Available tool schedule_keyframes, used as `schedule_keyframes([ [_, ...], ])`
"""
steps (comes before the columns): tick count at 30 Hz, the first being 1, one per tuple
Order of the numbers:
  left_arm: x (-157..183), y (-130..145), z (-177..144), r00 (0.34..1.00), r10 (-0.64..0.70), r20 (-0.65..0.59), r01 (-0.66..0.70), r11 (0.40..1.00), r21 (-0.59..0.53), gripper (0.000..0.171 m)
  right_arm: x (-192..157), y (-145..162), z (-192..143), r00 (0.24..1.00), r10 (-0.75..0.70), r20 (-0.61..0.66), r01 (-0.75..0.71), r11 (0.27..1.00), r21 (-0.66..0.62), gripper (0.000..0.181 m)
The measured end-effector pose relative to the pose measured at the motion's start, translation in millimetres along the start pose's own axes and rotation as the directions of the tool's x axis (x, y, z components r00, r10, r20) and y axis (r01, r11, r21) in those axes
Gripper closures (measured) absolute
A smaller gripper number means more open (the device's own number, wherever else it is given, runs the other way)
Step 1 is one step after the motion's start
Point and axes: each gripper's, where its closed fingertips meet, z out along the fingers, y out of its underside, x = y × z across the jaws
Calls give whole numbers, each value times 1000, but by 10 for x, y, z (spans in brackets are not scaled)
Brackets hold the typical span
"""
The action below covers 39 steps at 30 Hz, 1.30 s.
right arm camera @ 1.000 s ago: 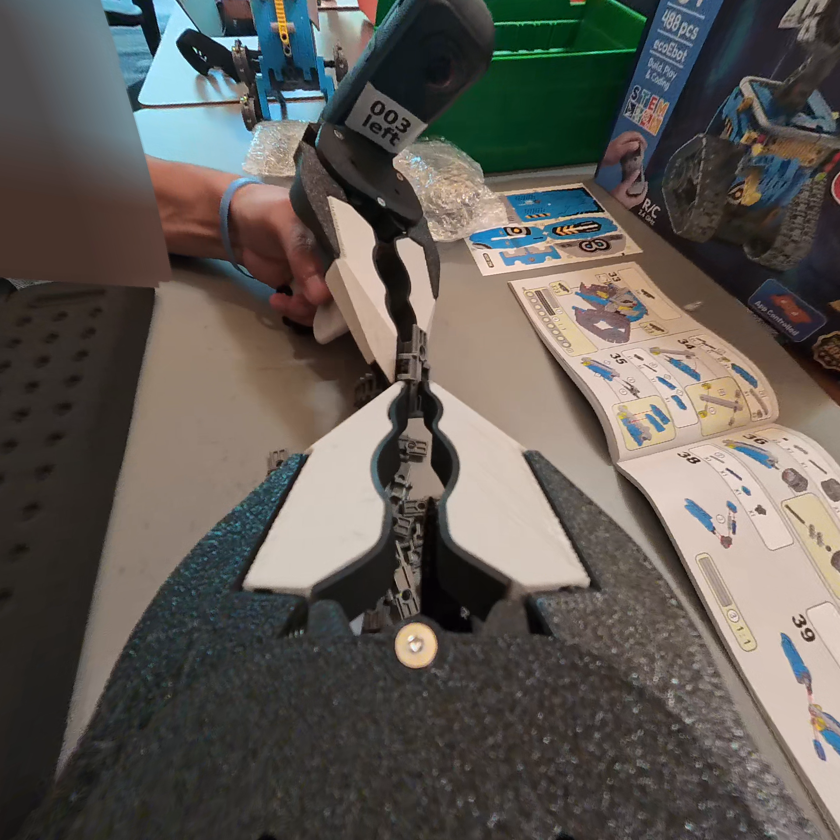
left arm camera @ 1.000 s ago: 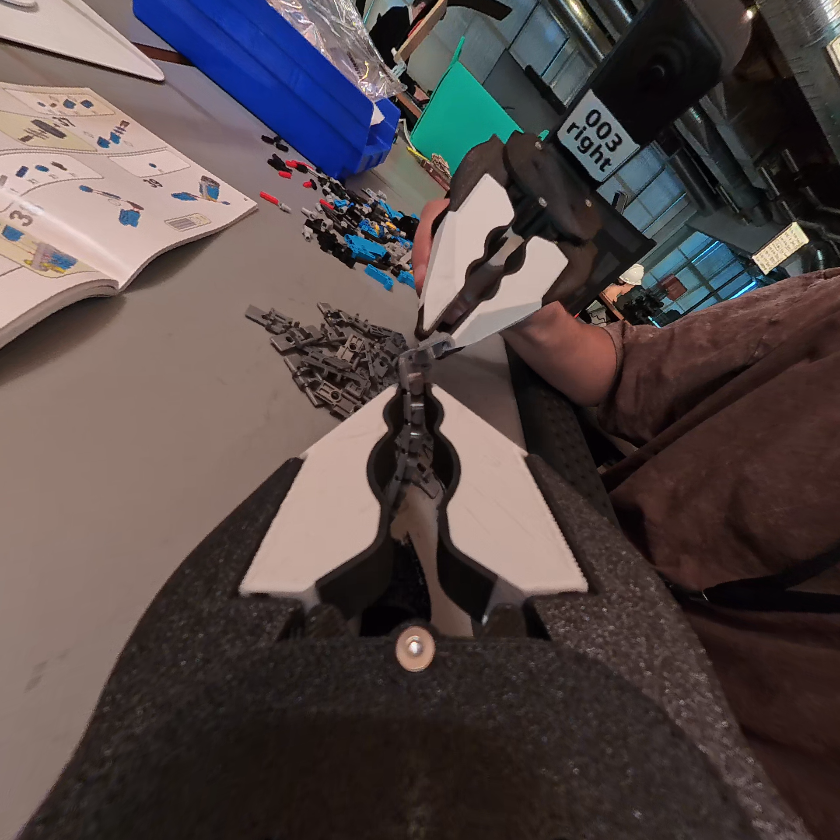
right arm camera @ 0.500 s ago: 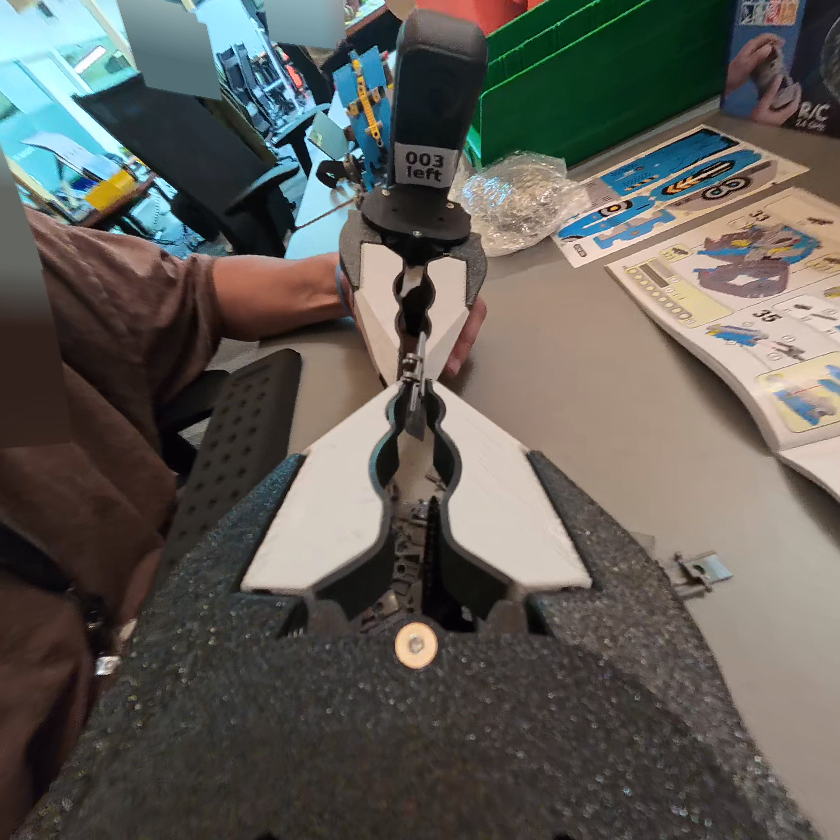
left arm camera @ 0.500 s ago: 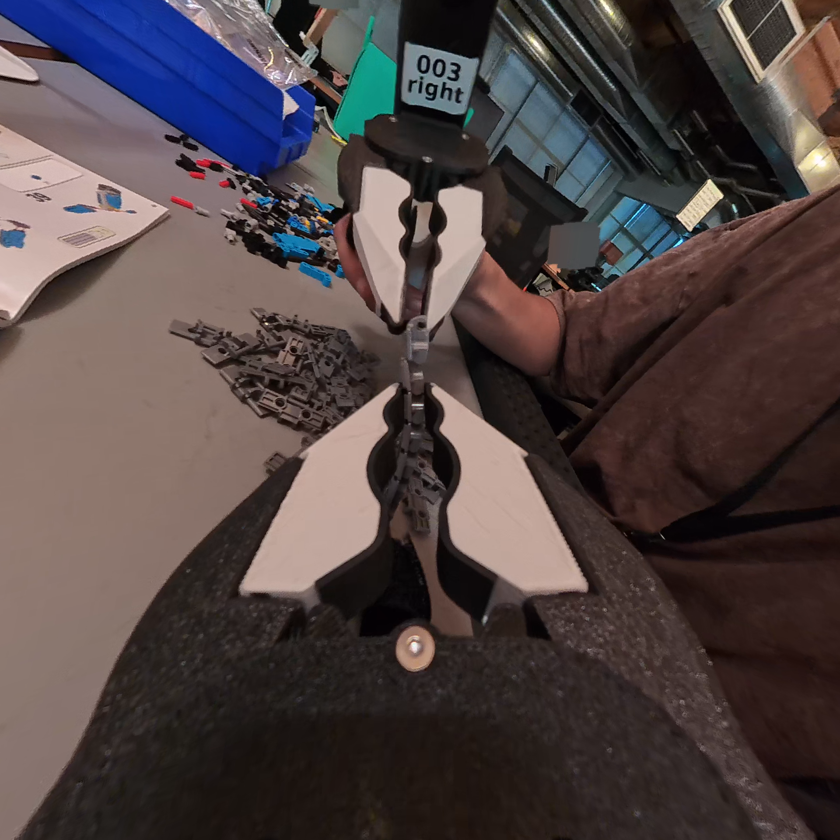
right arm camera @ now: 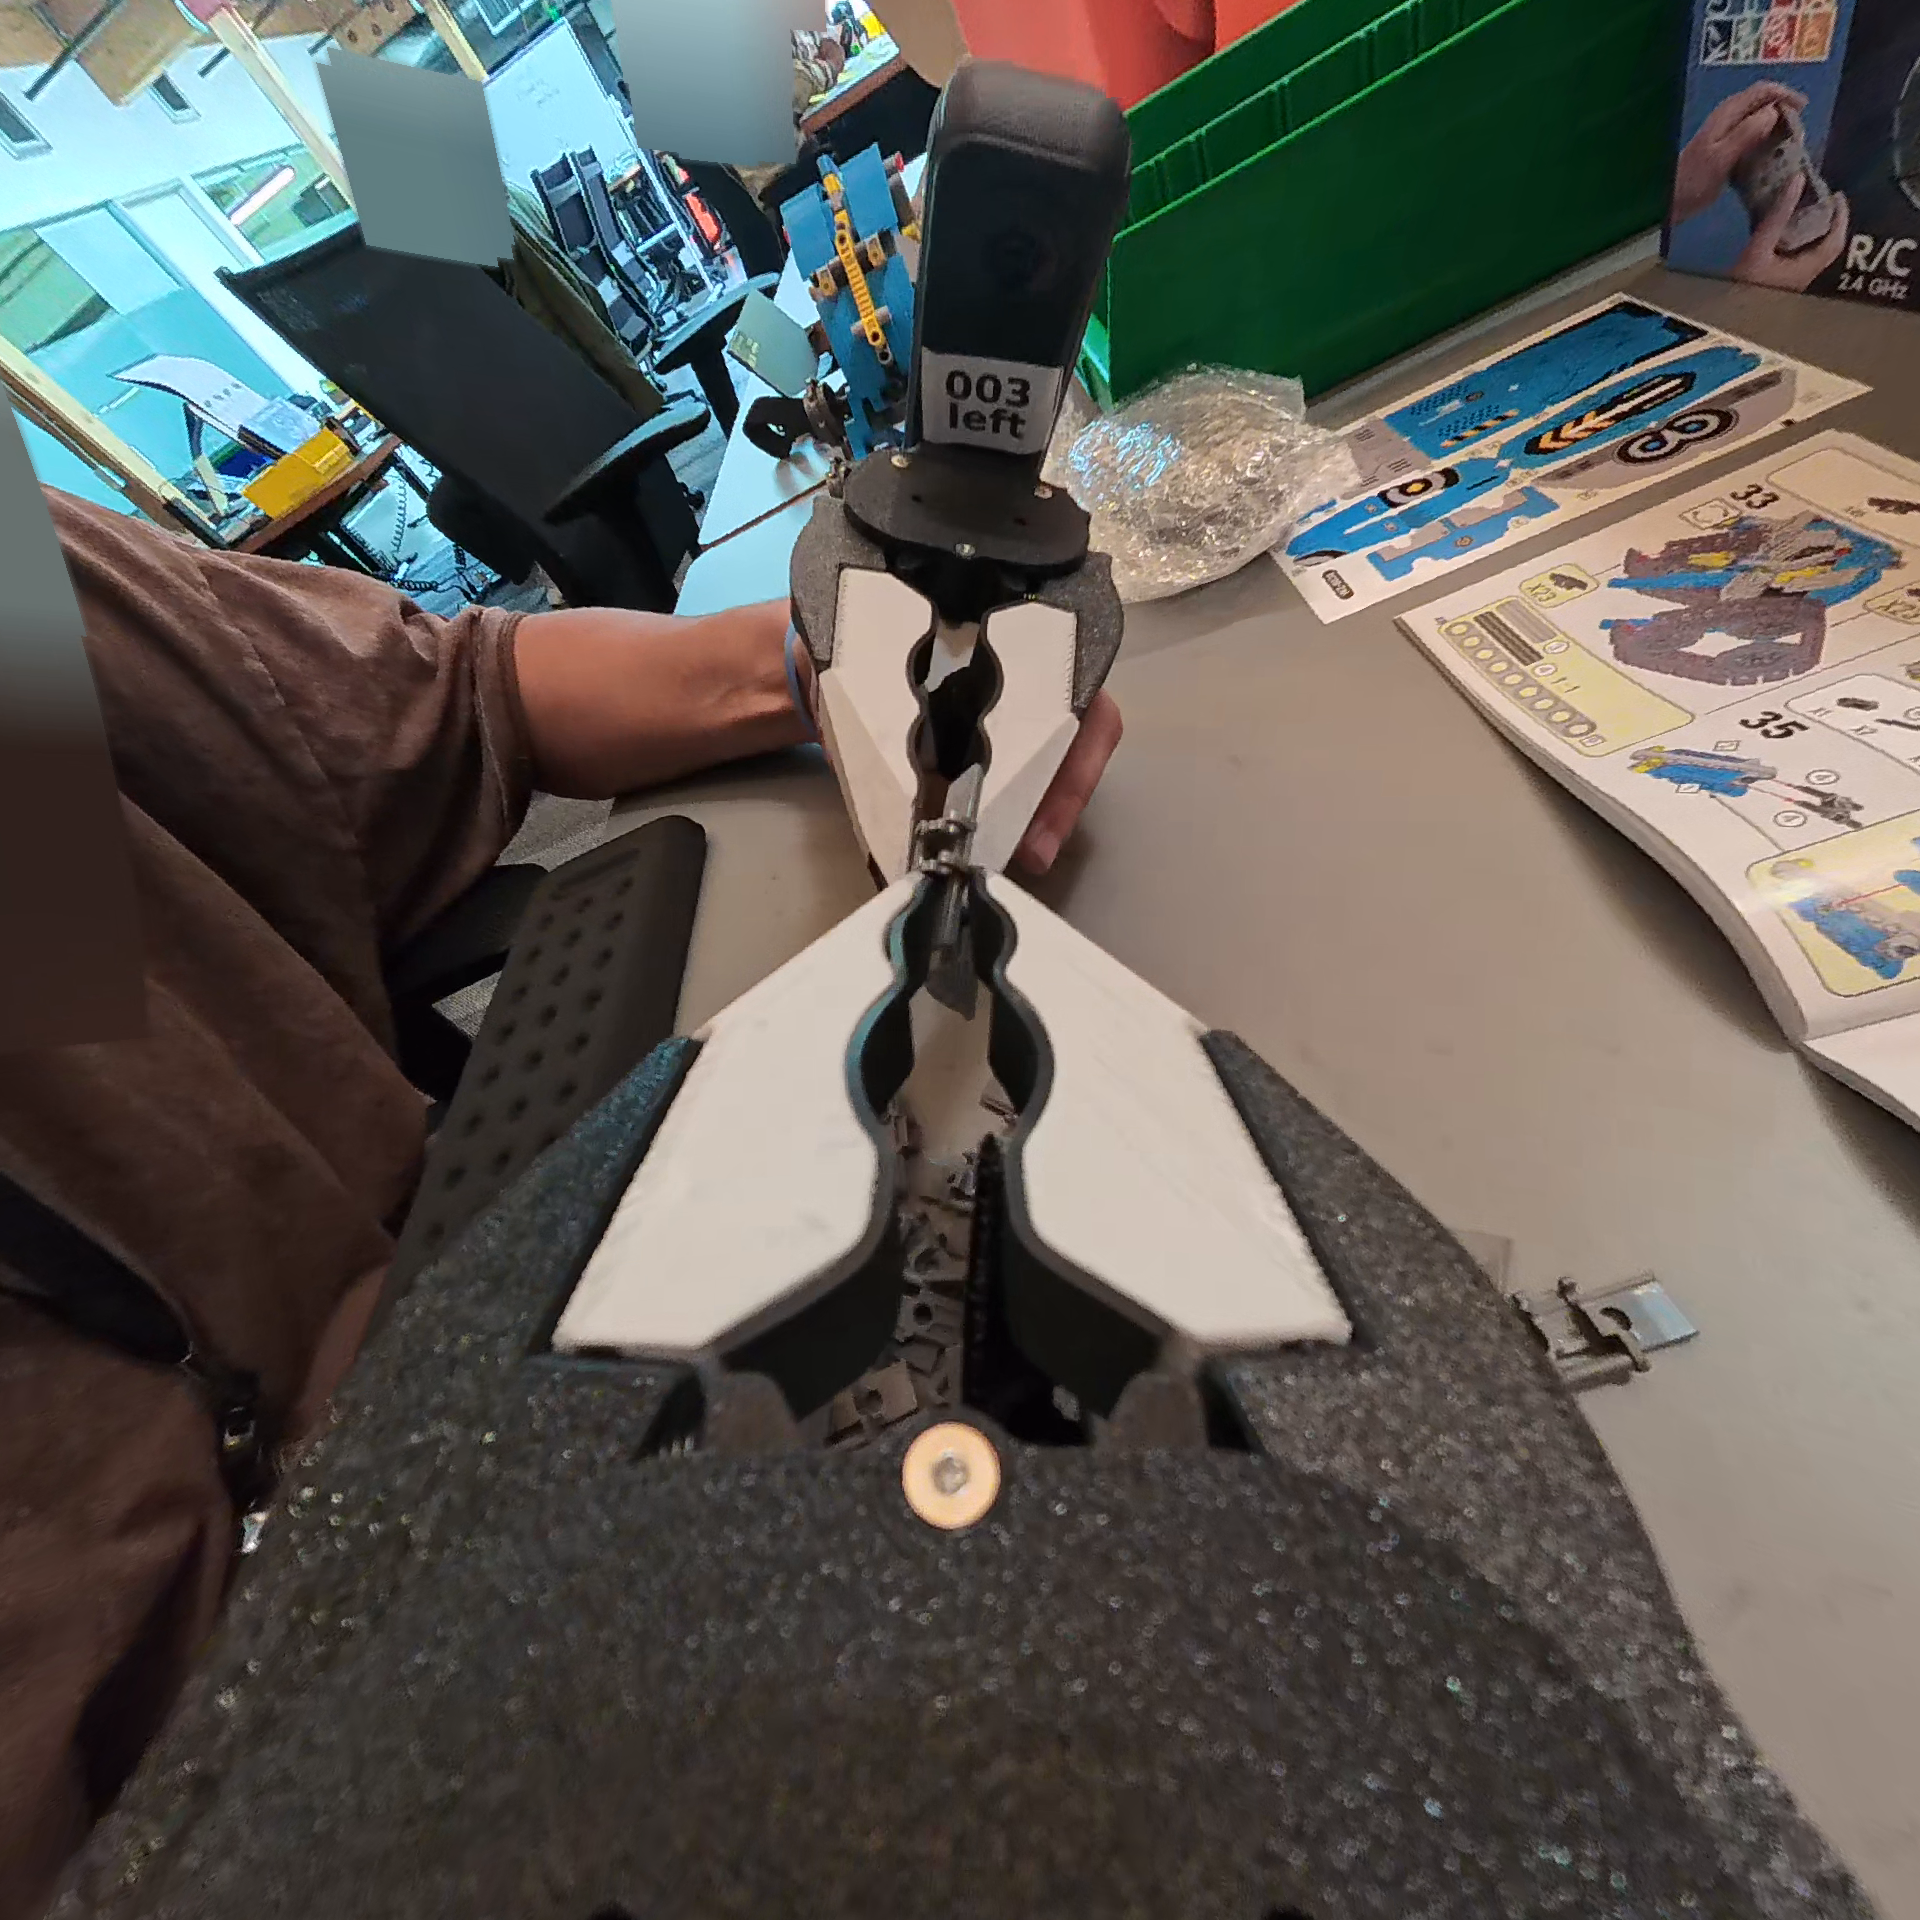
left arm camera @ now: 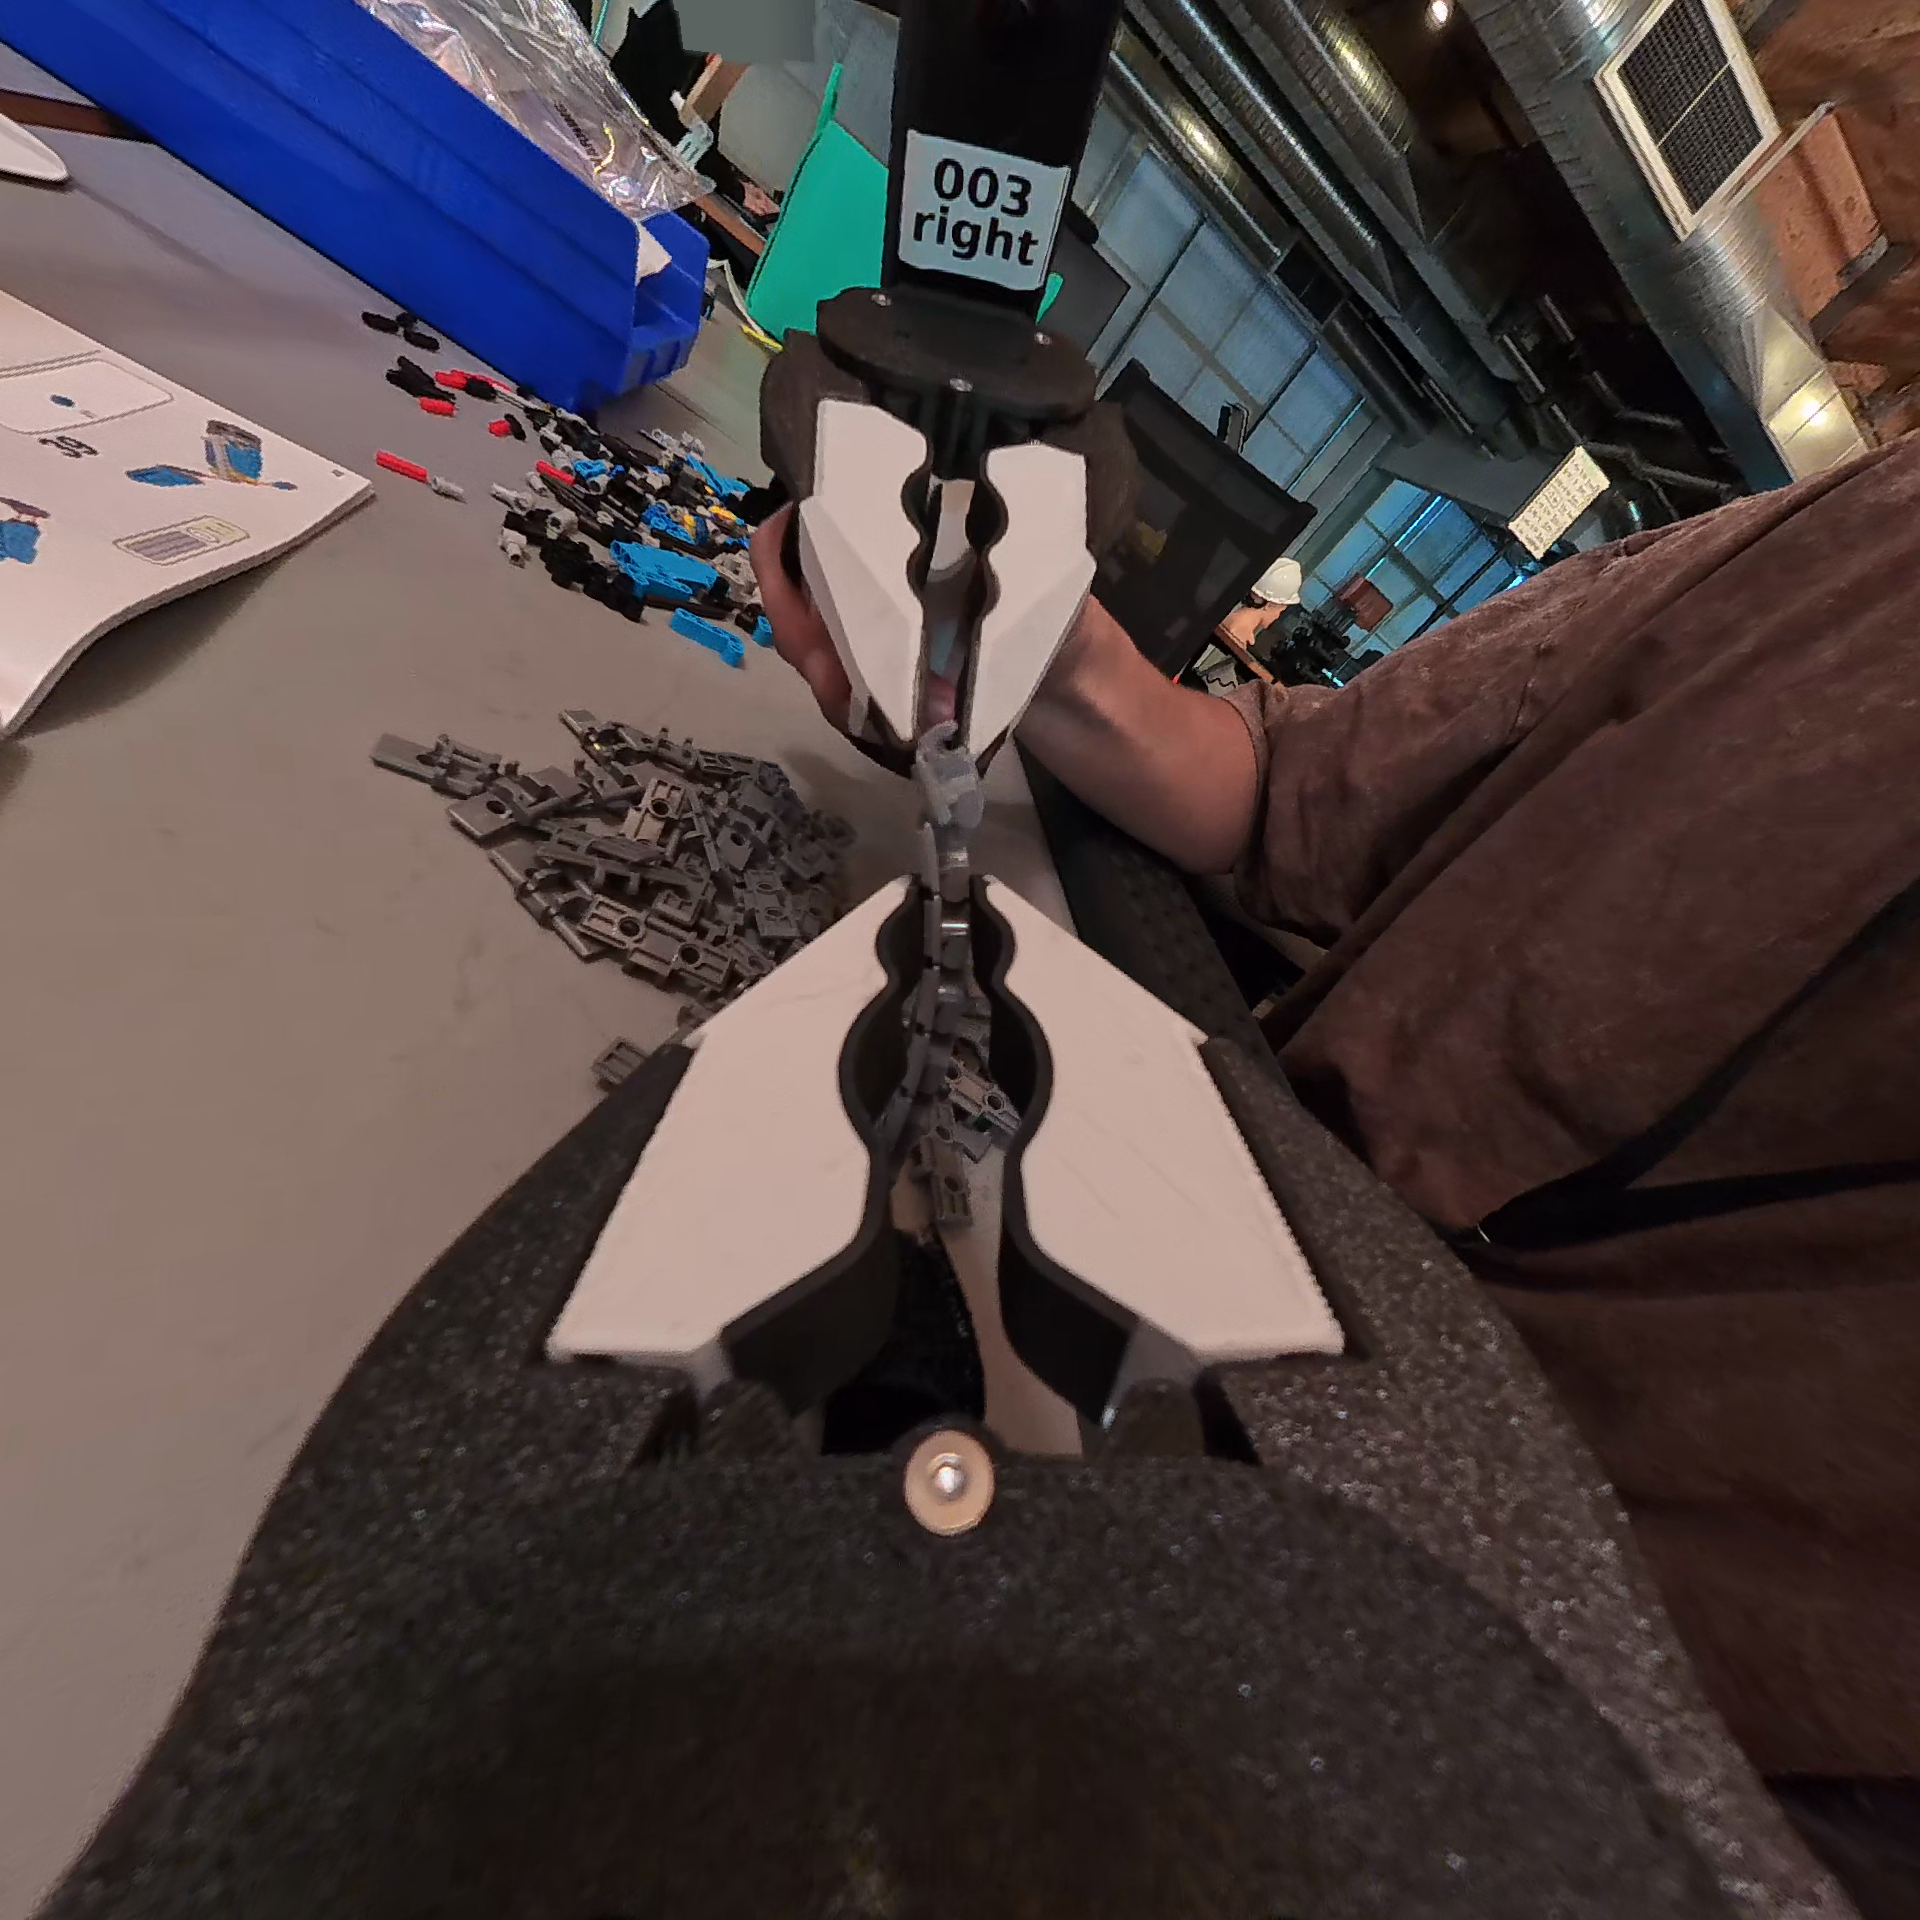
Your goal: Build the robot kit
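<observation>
Above the pile of grey links (left arm camera: 665, 862) on the bench (left arm camera: 208, 1039), my left claw (left arm camera: 943, 883) pinches a link chain (left arm camera: 930, 1029) while my right claw (right arm camera: 943, 883), closed on one grey link (left arm camera: 945, 779), meets it tip to tip, apparently for joining.

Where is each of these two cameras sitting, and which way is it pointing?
Left wrist view: rides the left gripper, facing the right gripper, gray parts pile and a brown sleeve.
Right wrist view: rides the right gripper, facing the left gripper, the instruction booklet and an arm.
Shared: both grippers pinching one gray track chain.
</observation>
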Motion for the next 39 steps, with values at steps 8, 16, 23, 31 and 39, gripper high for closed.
schedule_keyframes([
  [8, -31, -31, -18, 1000, -25, 7, 25, 999, 20, 165, 34, -4, 16, 1000, -2, -29, 2, 1000, 5, 174],
  [16, -6, -41, -19, 999, -33, -13, 33, 999, 28, 164, 9, -27, 15, 1000, 10, -11, -10, 1000, 20, 172],
  [23, -2, -58, -30, 999, -44, -24, 45, 998, 37, 165, -23, -50, 11, 1000, 21, 12, -22, 999, 34, 170],
  [31, -4, -57, -26, 999, -42, -21, 42, 998, 36, 165, -17, -16, 44, 999, 41, 15, -41, 999, 21, 167],
  [39, -15, -51, -20, 1000, -21, 2, 21, 999, 38, 164, -6, 23, 103, 996, 90, 21, -90, 996, 15, 171],
])
